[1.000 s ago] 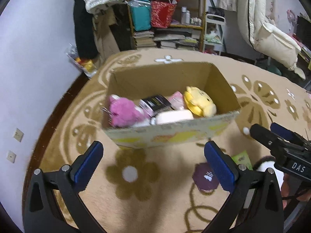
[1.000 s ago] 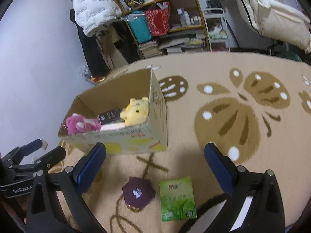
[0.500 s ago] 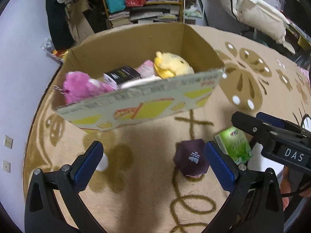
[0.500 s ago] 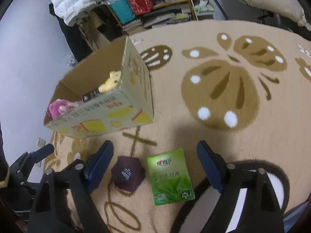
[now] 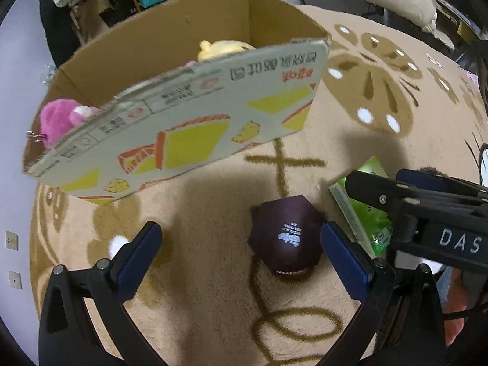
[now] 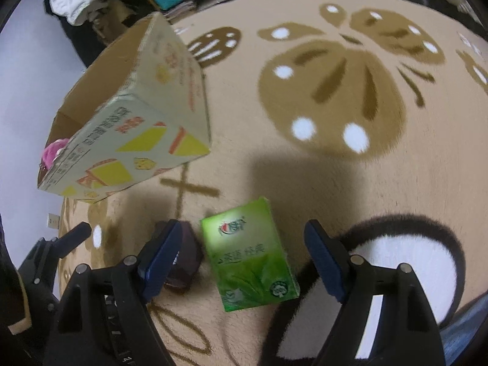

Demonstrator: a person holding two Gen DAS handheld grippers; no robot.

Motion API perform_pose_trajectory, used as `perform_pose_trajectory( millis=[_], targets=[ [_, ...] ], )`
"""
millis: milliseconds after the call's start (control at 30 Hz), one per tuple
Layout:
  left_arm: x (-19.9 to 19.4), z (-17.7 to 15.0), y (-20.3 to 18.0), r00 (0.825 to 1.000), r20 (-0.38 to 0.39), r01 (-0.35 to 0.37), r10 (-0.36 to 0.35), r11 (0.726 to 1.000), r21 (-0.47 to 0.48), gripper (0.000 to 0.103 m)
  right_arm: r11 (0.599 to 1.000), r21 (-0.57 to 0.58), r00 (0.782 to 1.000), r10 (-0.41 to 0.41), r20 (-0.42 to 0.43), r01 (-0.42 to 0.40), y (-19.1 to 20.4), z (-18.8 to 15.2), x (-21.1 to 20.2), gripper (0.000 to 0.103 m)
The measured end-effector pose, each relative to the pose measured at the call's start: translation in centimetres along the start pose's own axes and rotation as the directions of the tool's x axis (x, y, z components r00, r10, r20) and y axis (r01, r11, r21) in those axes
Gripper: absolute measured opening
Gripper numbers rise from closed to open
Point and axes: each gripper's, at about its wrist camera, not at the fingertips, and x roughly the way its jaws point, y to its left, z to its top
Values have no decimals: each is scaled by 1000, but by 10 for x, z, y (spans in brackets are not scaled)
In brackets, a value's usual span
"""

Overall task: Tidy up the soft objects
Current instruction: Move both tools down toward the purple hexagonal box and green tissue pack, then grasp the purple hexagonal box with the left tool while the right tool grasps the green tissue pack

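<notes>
R claw (image 6: pixel 239 259) closing w/ green pack (image 6: pixel 248 256) between pads, untouched, long axis along claw's reach; L claw (image 5: pixel 241 253) open, maroon box (image 5: pixel 285 238) by its right pad.

The cardboard box's (image 5: pixel 183 116) near wall hides most of the pink plush (image 5: pixel 58 119) and yellow plush (image 5: pixel 222 48). In the right wrist view, the left finger covers part of the dark hexagonal pouch (image 6: pixel 186 262).
</notes>
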Motion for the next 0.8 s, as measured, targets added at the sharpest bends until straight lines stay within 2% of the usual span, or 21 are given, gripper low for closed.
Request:
perform_pose_trajectory(
  millis=[167,233,333,567,800],
  targets=[
    [7,2,-3,999,-15,44,-44,999,-10,103,1000,6,1000,-2,-27,2,-1,-1,6,84],
    [10,2,-4,999,-18,41,-41,999,-4,103,1000,-12,999,0,-40,0,2,-1,9,74],
    [17,1,-3,997,-36,66,-67,998,-19,103,999,-50,998,-10,-61,7,8,-3,15,63],
    [36,-1,-9,992,-87,88,-91,996,-29,103,999,-35,998,2,-64,-4,8,-4,17,63],
    [48,-2,-15,994,-93,61,-62,998,-16,103,1000,-26,997,5,-73,-7,5,-3,20,63]
  ],
)
